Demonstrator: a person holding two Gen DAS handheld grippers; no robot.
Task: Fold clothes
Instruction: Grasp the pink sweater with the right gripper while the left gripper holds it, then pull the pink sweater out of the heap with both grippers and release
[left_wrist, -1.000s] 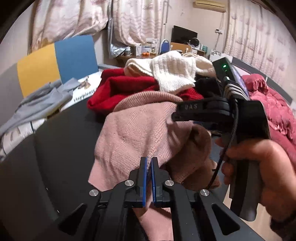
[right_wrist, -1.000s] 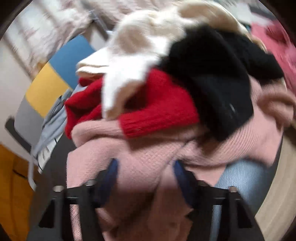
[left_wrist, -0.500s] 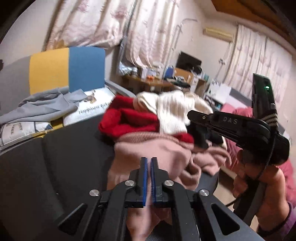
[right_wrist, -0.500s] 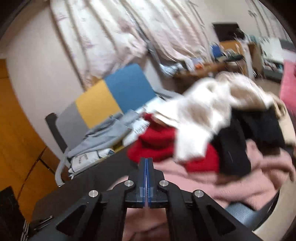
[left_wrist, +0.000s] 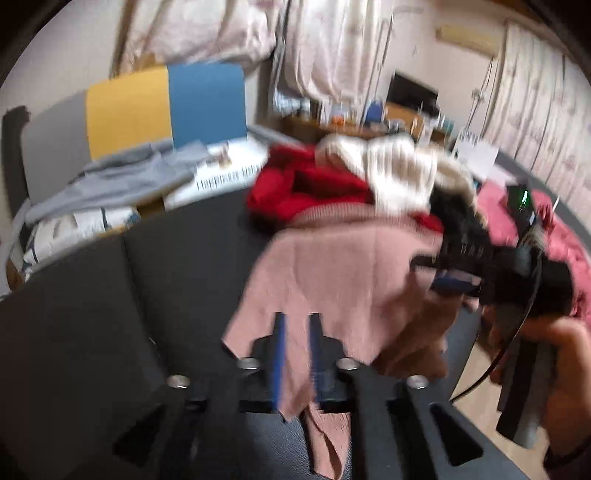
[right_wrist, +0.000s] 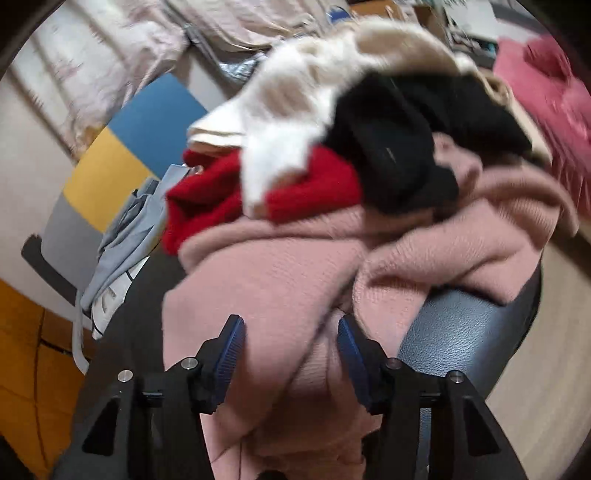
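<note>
Pink knitwear fills both of my views — the pink sweater lies spread over the dark padded surface, its near hem trailing toward me at six o'clock. My left gripper has its blue pads a little apart, with the sweater's lower edge lying between them; motion blur keeps me from saying whether the pads actually press the cloth. In that same view my right gripper sits at three o'clock, held in the right hand, its tip at the sweater's far side. From the right wrist camera, my right gripper stands wide apart, its fingers straddling a bunched fold of the pink sweater without closing on it. Behind the sweater, toward twelve o'clock, the rest of the pile is heaped: a red sweater touching the pink one, a white knit draped over the red, and a black garment at one o'clock resting on the pink knit. At ten o'clock in the left view a grey garment lies on a seat in front of a backrest with yellow and blue panels. A pink quilted cover shows at three o'clock — beyond the pile.
</note>
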